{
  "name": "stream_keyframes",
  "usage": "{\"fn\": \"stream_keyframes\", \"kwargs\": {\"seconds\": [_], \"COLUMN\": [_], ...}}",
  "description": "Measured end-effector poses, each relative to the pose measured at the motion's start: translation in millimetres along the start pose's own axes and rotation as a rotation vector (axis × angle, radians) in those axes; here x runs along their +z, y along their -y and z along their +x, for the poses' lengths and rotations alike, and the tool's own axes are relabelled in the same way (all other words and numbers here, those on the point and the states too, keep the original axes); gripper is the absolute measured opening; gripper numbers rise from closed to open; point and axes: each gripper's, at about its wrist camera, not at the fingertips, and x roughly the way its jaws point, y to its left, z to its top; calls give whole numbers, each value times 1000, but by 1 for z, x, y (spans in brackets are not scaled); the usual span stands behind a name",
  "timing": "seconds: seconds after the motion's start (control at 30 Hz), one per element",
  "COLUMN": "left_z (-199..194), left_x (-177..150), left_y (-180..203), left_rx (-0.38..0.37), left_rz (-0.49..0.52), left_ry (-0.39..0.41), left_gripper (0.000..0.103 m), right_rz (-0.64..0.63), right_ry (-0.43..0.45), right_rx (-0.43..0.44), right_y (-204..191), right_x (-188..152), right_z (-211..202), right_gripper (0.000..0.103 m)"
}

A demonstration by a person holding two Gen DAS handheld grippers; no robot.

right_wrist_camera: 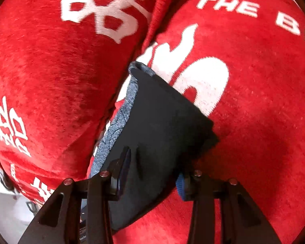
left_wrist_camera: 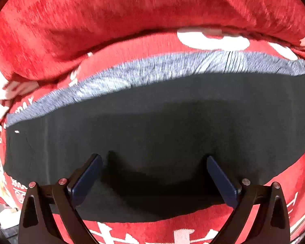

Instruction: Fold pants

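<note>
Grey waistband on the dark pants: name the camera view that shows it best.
Left wrist view: the grey waistband runs unbroken across the picture along the dark pants' top edge. Right wrist view shows the same band only as a narrow, foreshortened strip.

Pants (left_wrist_camera: 152, 122) flat on blanket (left_wrist_camera: 132, 10), blanket fold behind.

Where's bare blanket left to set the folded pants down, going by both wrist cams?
Right wrist view: open red blanket right of the dark pants, below the white lettering. Left wrist view: a thin red strip under the pants' near edge. Crowded: the bunched blanket ridge hard against the grey waistband.
</note>
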Motion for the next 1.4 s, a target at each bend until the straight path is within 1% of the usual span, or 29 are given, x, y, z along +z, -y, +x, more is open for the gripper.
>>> {"fn": "stream_keyframes", "kwargs": {"seconds": [0.03,0.1,0.2,0.23,0.27,0.33,0.37,0.4,0.5,0.6,0.7,0.77,0.8,0.93,0.97,1.07,1.1,1.17,1.2,1.27,1.33,1.4], "left_z": [-8,-18,-21,-13,-1,21,20,20,21,23,19,9,6,-7,-9,-4,-5,6,7,12,11,12], "left_x": [5,13,29,35,38,35,33,32,31,35,36,32,30,18,15,4,-2,-17,-22,-33,-46,-54], "left_y": [2,9,32,33,44,59,58,57,53,43,15,-7,-18,-75,-88,-144,-156,-194,-207,-237,-248,-263], "left_rx": [-16,-45,-80,-83,-83,-69,-81,-86,-105,-133,-155,-178,-178,-148,-138,-112,-101,-82,-73,-78,-89,-74], "left_rz": [-3,-5,19,35,61,95,63,55,55,60,30,4,-3,-28,-36,-75,-90,-120,-134,-176,-207,-221], "left_ry": [31,67,96,85,48,-11,42,49,46,34,46,76,89,132,135,120,112,99,92,72,62,63], "left_gripper": [103,103,103,103,103,103,103,103,103,103,103,103,103,103,103,103,103,103,103,103,103,103], "right_rz": [14,-18,-137,-157,-177,-216,-230,-245,-307,-401,-488,-554,-589,-714,-747,-826,-856,-898,-921,-944,-949,-976], "right_ry": [-11,-13,0,3,7,17,19,13,29,38,49,54,56,70,74,77,73,66,63,50,17,-24], "right_rx": [-14,-23,-24,-17,-9,-8,-12,-13,-31,-61,-91,-112,-123,-181,-194,-225,-234,-248,-259,-276,-288,-319], "right_y": [-1,-9,-36,-42,-48,-59,-63,-68,-89,-113,-131,-147,-157,-189,-199,-221,-232,-245,-253,-265,-273,-276], "right_x": [1,1,-2,-4,-6,-10,-12,-14,-19,-28,-41,-52,-59,-88,-97,-122,-135,-154,-167,-191,-216,-243], "right_z": [-1,-6,-22,-25,-29,-34,-35,-35,-35,-36,-42,-45,-45,-44,-42,-33,-26,-16,-8,12,40,72], "right_gripper": [17,15,14,14,14,14,14,14,14,14,14,14,14,14,14,14,14,14,14,14,15,15]}}
